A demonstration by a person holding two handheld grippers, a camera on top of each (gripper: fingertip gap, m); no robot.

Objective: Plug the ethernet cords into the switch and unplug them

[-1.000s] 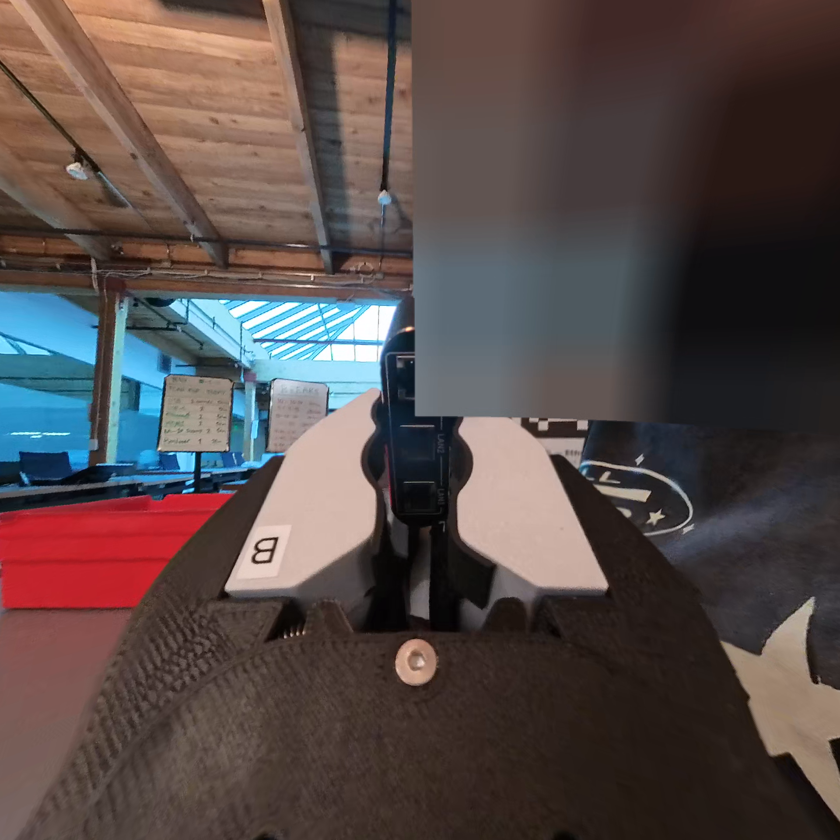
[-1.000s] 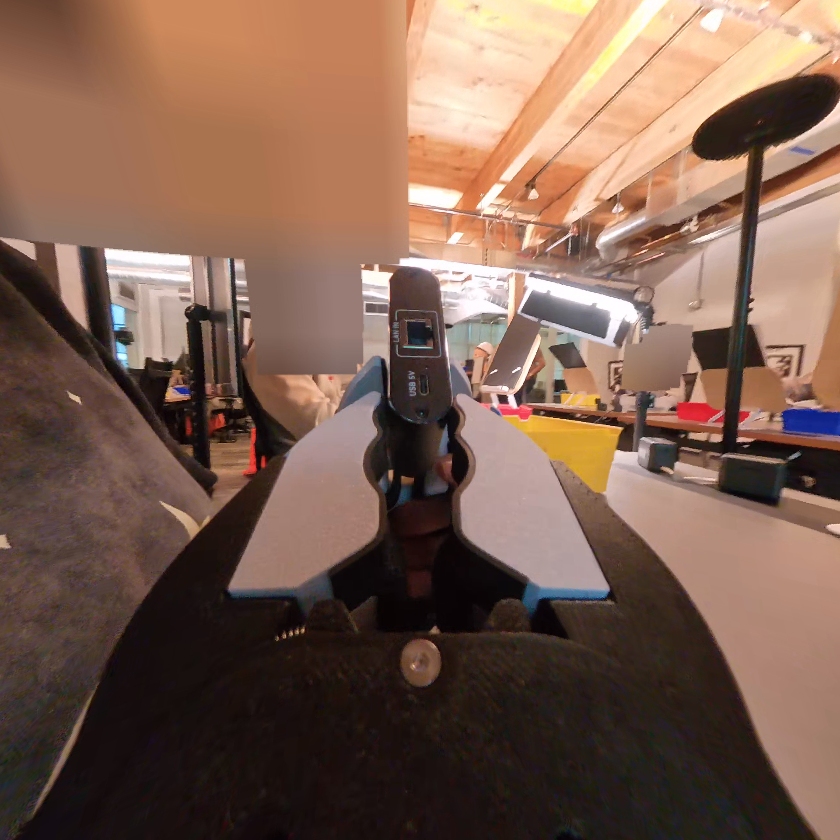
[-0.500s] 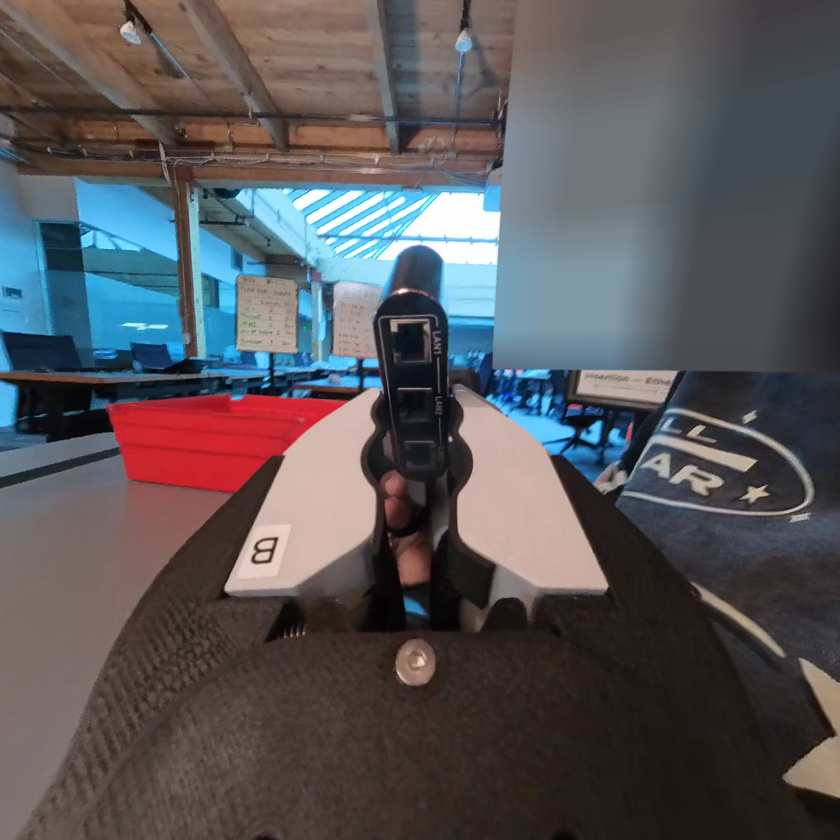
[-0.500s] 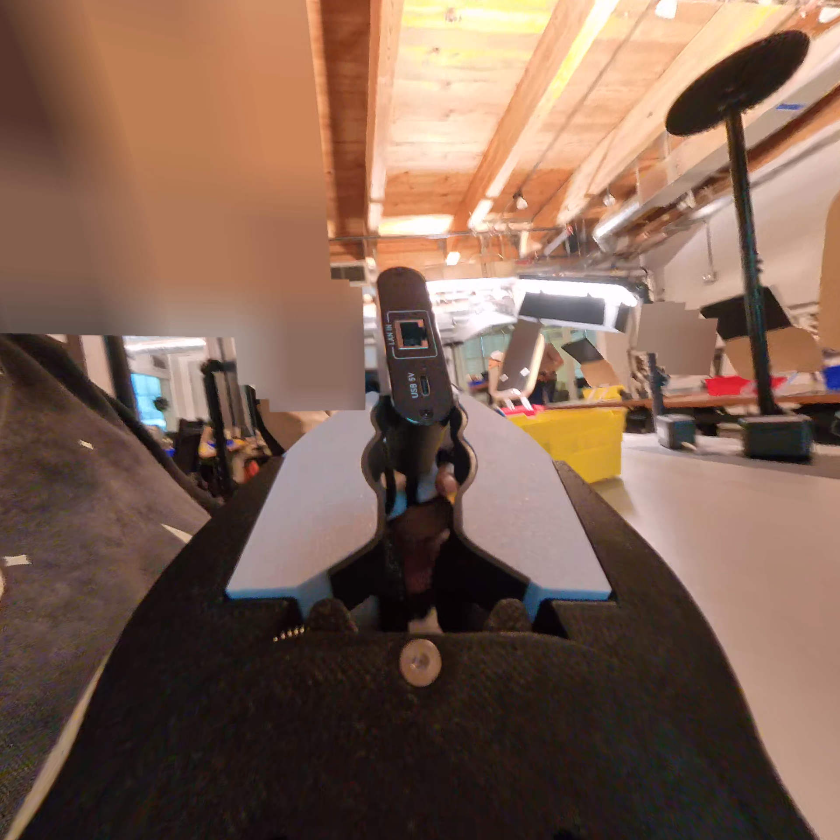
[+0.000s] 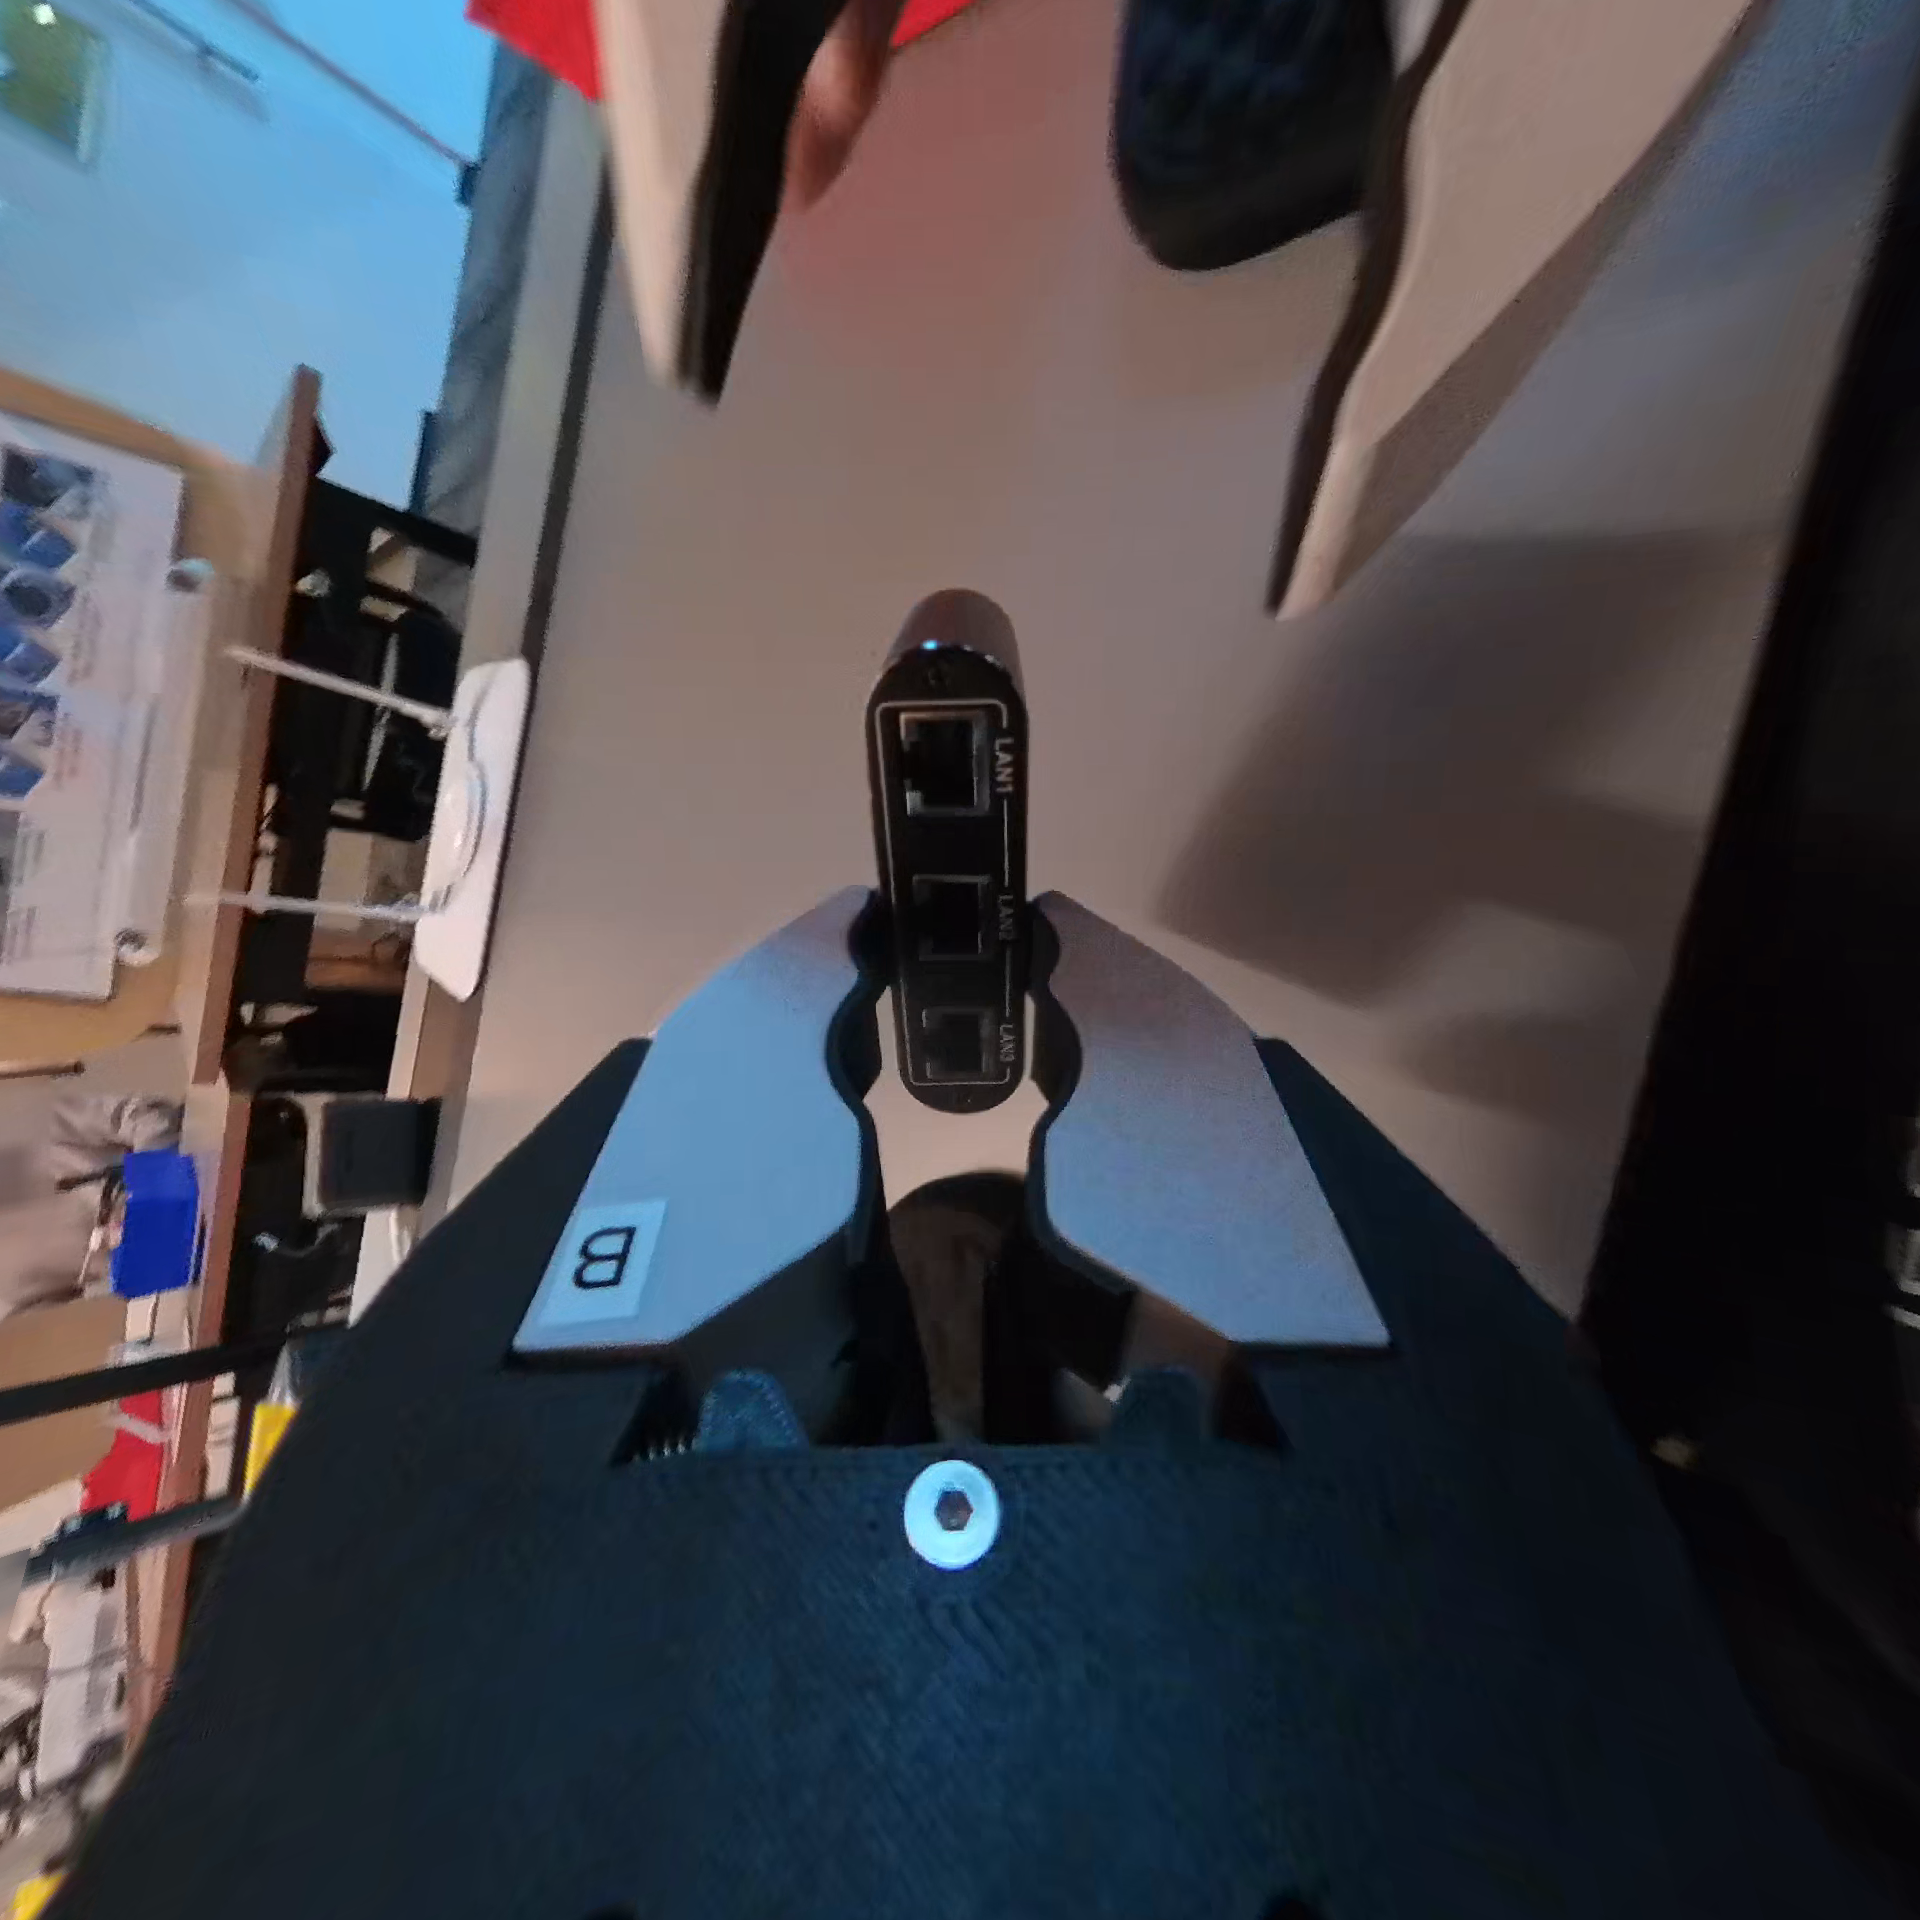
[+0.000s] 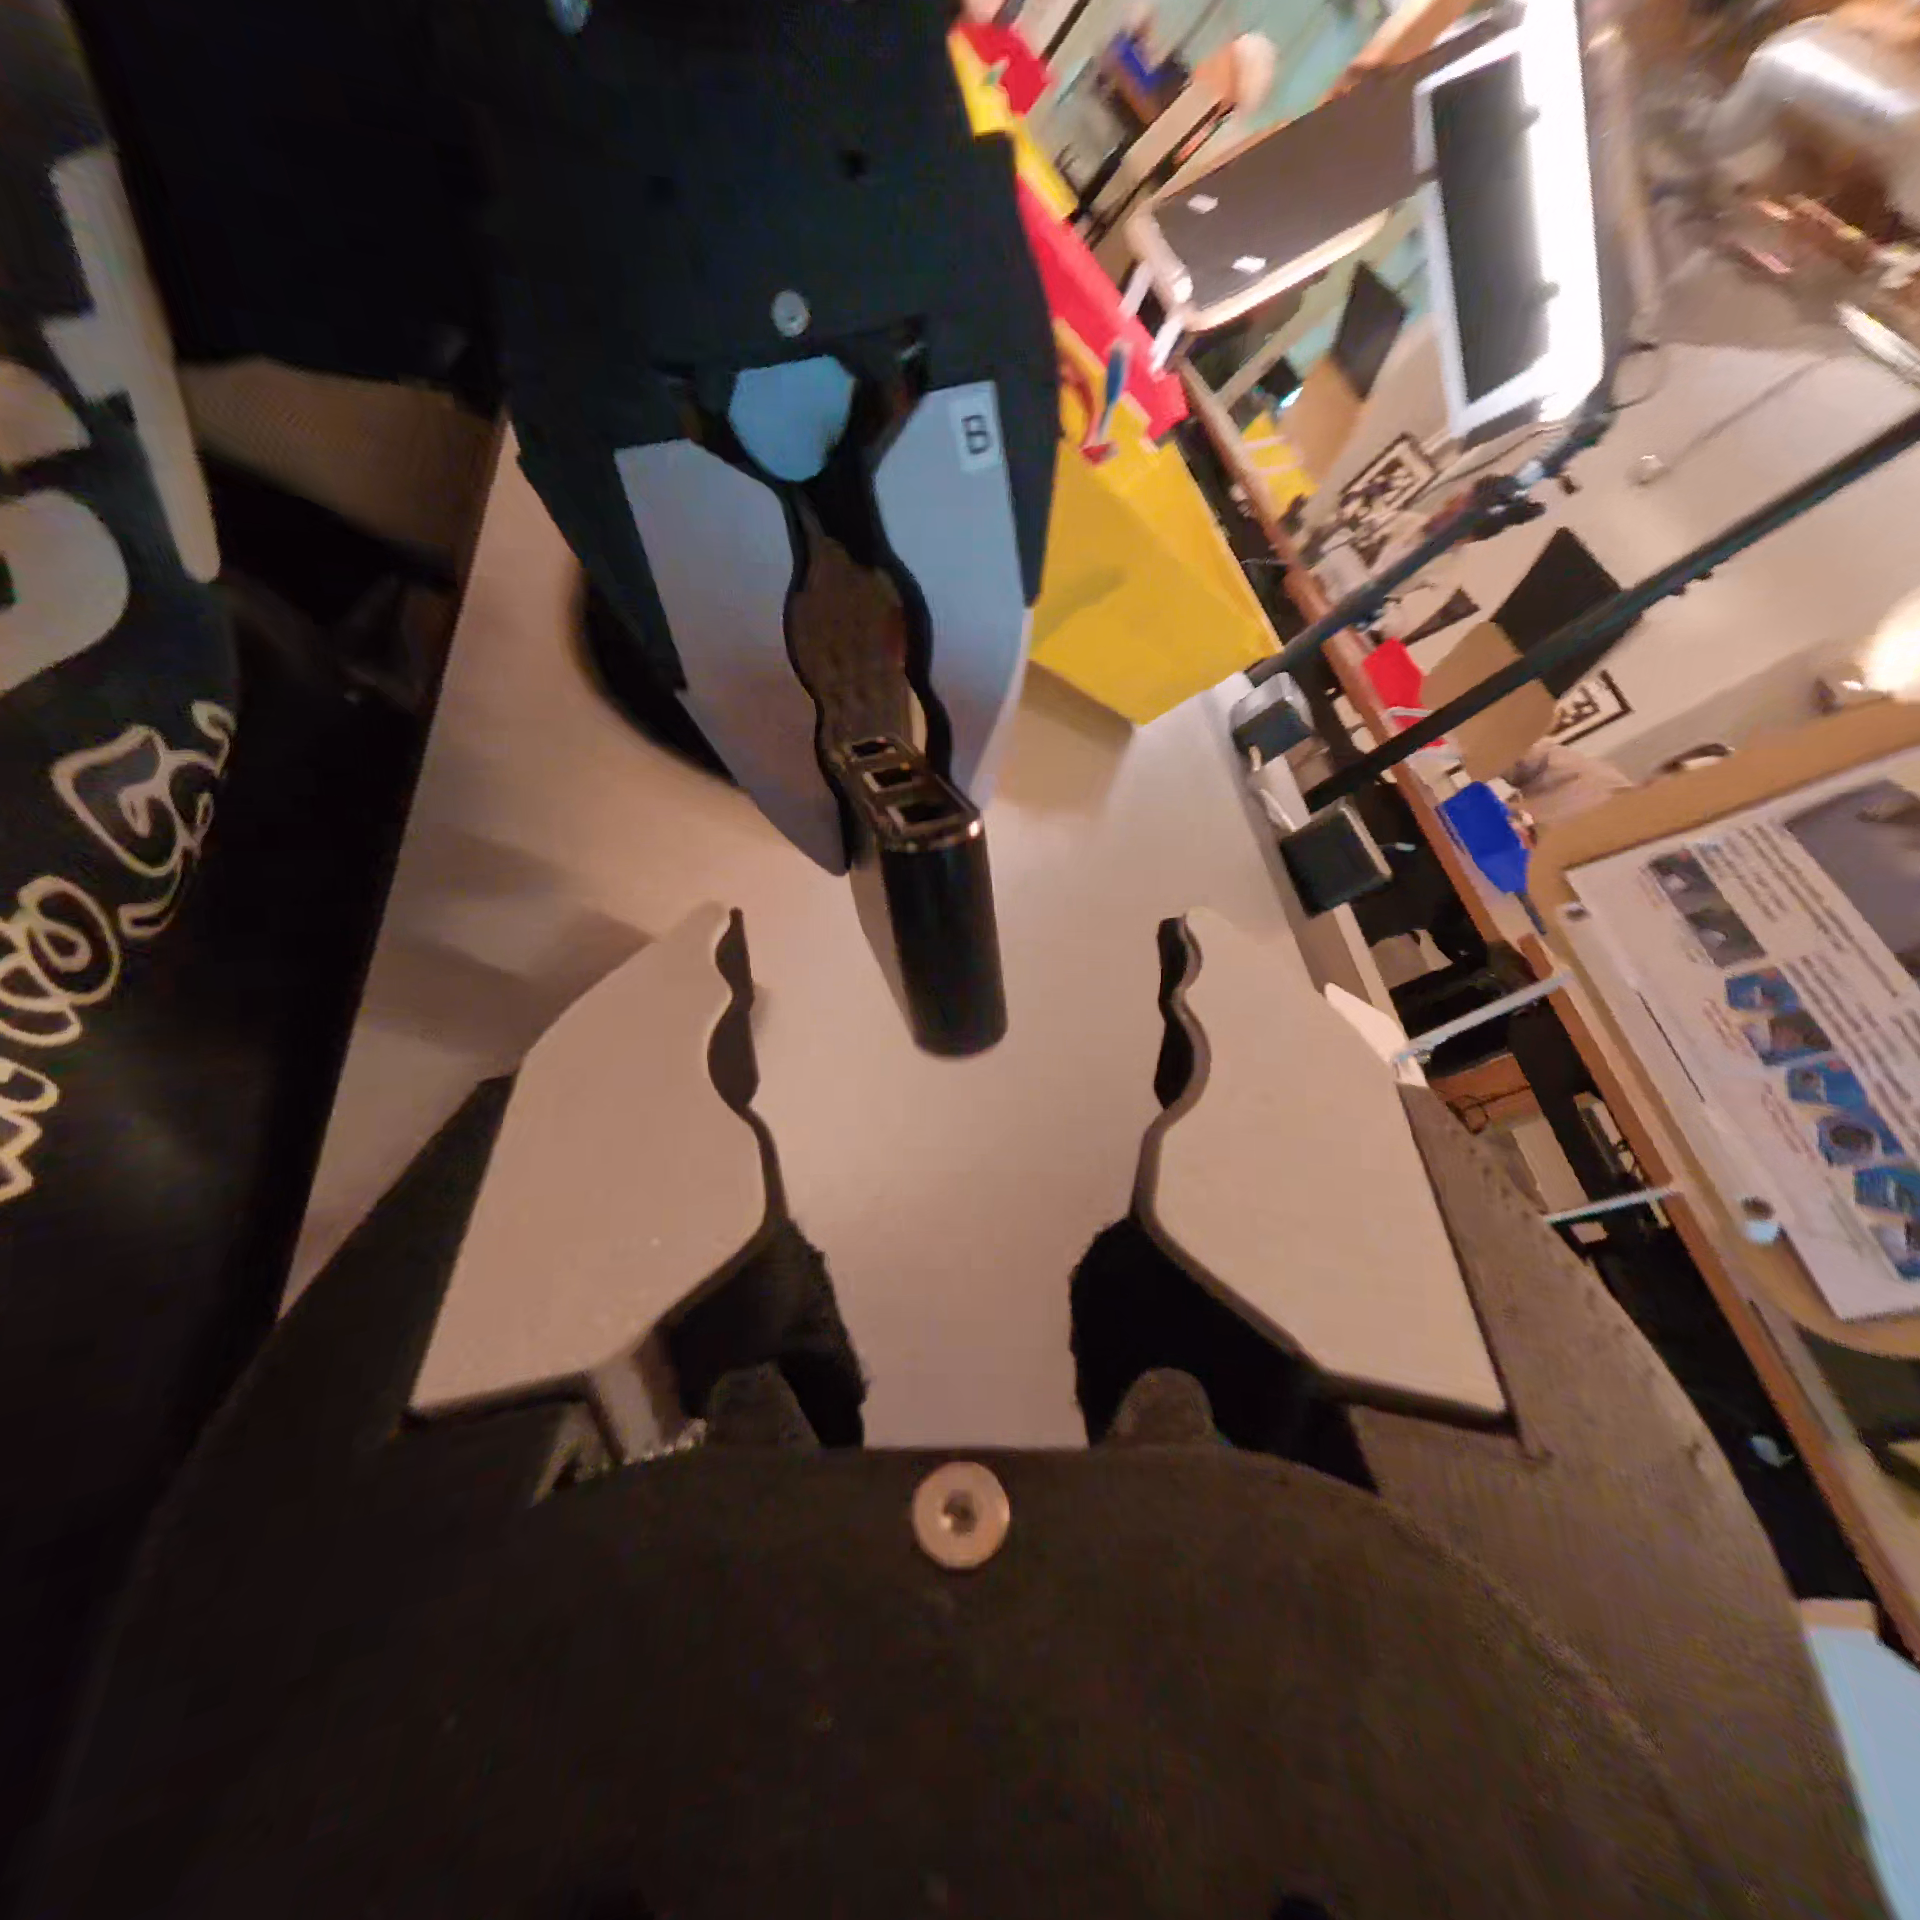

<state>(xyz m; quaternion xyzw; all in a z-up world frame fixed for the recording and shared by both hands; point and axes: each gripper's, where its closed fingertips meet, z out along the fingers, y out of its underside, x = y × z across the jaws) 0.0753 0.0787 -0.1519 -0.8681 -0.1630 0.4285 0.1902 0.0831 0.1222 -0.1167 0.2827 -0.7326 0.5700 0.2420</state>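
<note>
One switch (image 5: 948, 852), three ports (image 5: 940, 764) in a row on its end face

Two grippers, left gripper (image 5: 951, 914) and right gripper (image 6: 951, 935); two grey fingers (image 6: 623, 1143) on each, one silver screw (image 6: 959, 1512) on each body

One white label (image 5: 603, 1257), on the left gripper's left finger

One grey table (image 6: 935, 1226)

Far right in the right wrist view: one yellow bin (image 6: 1132, 582), two red bins (image 6: 1086, 301), one of them large behind the yellow and one small farther right, one blue bin (image 6: 1481, 831), one lit monitor (image 6: 1507, 208)

Near right: one poster (image 6: 1787, 1018) with a column of small pictures

Left: one dark garment (image 6: 94, 831) with pale print
</note>
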